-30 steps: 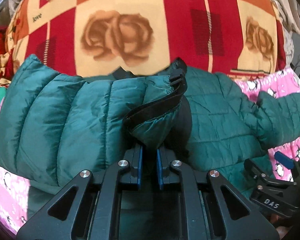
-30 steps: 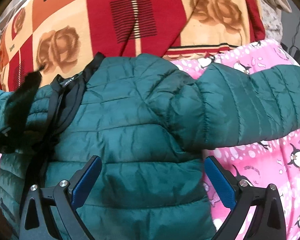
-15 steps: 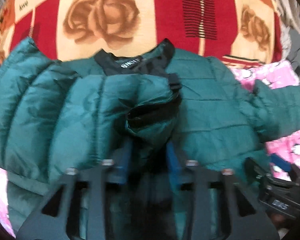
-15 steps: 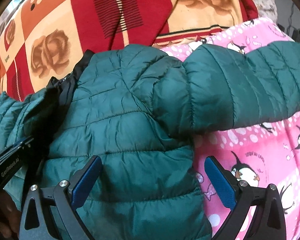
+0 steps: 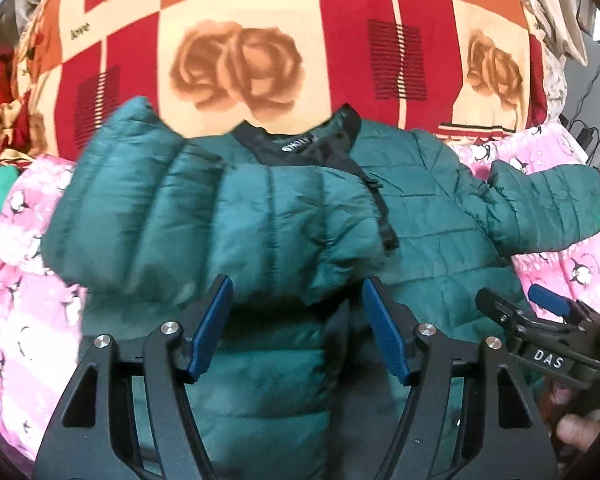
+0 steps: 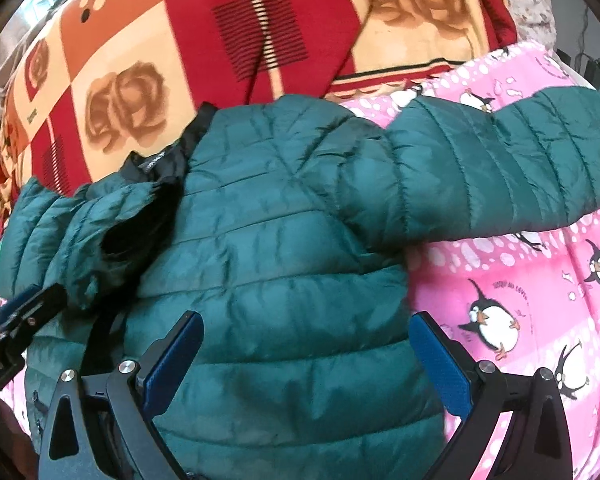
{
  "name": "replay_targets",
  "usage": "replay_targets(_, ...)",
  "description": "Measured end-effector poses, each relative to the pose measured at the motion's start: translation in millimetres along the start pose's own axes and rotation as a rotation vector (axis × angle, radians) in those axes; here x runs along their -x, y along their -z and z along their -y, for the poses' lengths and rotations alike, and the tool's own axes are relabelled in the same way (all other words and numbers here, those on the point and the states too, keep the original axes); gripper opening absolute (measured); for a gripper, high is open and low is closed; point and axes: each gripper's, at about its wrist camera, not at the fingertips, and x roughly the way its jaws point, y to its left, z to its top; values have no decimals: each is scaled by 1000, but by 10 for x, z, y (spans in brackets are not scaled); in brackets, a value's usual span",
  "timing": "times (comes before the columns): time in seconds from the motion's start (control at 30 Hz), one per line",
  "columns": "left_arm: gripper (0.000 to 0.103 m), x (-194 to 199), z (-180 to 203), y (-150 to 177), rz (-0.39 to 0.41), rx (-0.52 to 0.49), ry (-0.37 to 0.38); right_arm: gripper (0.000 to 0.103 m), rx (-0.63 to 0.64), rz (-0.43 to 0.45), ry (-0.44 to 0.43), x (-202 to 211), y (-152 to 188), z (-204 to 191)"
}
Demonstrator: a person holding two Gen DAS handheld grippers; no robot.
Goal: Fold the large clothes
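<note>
Jacket (image 6: pixel 284 264) lies on pink penguin bedding (image 6: pixel 540 320) beside rose blanket (image 6: pixel 180 40).

Jacket (image 5: pixel 440 216) lies on the penguin sheet (image 6: pixel 540 280), the rose blanket (image 5: pixel 236 60) behind it

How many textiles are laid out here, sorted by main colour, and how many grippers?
Green: 1, the puffer jacket
Pink: 1, the penguin blanket
Red and orange: 1, the rose blanket
Grippers: 2, left gripper and right gripper, both open
Total: 5
</note>
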Motion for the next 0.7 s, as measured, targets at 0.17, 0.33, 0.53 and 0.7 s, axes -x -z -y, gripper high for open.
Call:
replay_targets(0.17,68,246,-380,37,46,36,-41,102,45,-10,-46,39,41,-248)
replay_targets(0.33,68,370,-805,33,84,117,-91,102,89,-5,-114,27,26,-540)
replay_targets(0.53,68,415,-1410,24,118,288,-120,102,129,43,-143,-10,-112,-862)
replay_targets(0.7,68,319,-1728,12,107,377,-126,94,113,30,-178,-178,-297,-1019)
